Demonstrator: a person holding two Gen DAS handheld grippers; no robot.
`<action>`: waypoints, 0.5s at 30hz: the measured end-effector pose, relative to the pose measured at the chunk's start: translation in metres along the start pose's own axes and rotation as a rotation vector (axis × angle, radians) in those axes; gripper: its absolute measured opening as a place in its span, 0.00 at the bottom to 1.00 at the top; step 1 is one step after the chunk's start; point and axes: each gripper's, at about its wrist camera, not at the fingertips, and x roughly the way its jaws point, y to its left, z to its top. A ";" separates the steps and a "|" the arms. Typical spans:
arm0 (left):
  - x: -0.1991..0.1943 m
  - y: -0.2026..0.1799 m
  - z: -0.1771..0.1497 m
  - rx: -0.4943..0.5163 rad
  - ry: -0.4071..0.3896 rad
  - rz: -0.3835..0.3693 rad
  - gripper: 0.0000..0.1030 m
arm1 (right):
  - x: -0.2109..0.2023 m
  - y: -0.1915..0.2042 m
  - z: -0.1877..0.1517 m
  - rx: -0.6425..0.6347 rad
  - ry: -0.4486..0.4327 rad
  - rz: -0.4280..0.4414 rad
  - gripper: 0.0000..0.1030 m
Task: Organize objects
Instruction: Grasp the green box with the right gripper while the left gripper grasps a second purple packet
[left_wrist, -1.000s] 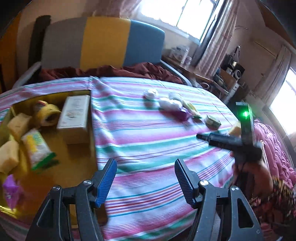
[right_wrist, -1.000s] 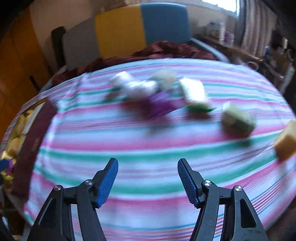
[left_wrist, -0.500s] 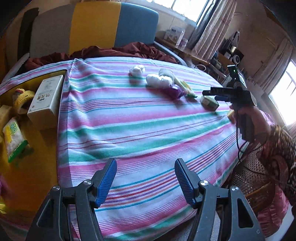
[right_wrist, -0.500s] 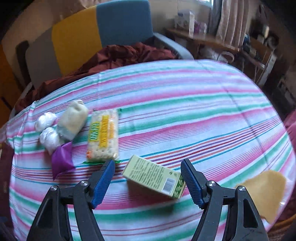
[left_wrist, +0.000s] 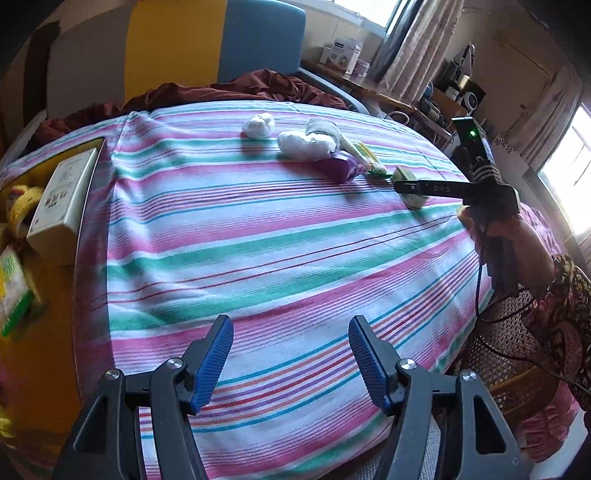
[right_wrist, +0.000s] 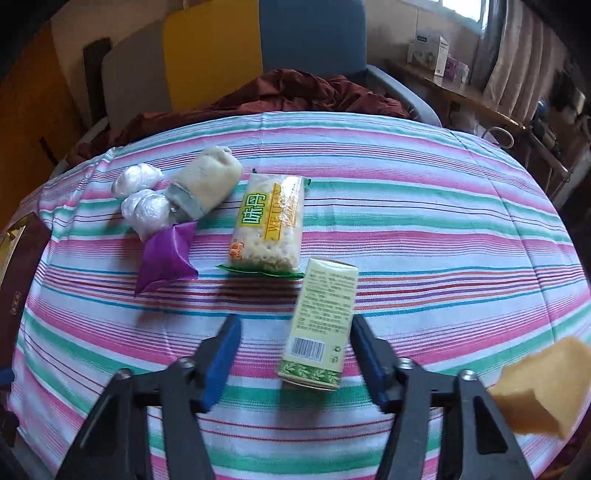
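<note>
A green carton lies on the striped tablecloth, lengthwise between the jaws of my right gripper. The jaws are closing. The carton sits close to the right pad, and the left pad stands clear of it. Beyond the carton lie a cracker packet, a purple sachet, two white wrapped balls and a beige roll. My left gripper hangs open over bare cloth near the table's front edge, with nothing between its fingers. In the left wrist view a hand holds the right gripper at the carton.
A yellow tray at the left holds a white box, a green-edged packet and a yellow roll. A yellow sponge lies at the table's right edge. A colourful chair with dark red cloth stands behind.
My right gripper has travelled across the table to the green carton, which now lies between narrower jaws. My left gripper has swung away from the tray towards the cloth and sunk a little.
</note>
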 end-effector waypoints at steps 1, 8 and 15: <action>0.001 -0.002 0.001 0.006 0.000 0.002 0.64 | 0.002 -0.003 0.001 0.013 0.002 0.014 0.45; 0.011 -0.013 0.020 0.037 -0.003 0.015 0.64 | 0.005 -0.014 -0.002 0.066 0.019 0.014 0.33; 0.042 -0.034 0.062 0.063 -0.035 0.014 0.64 | 0.003 -0.016 -0.003 0.116 0.039 0.028 0.33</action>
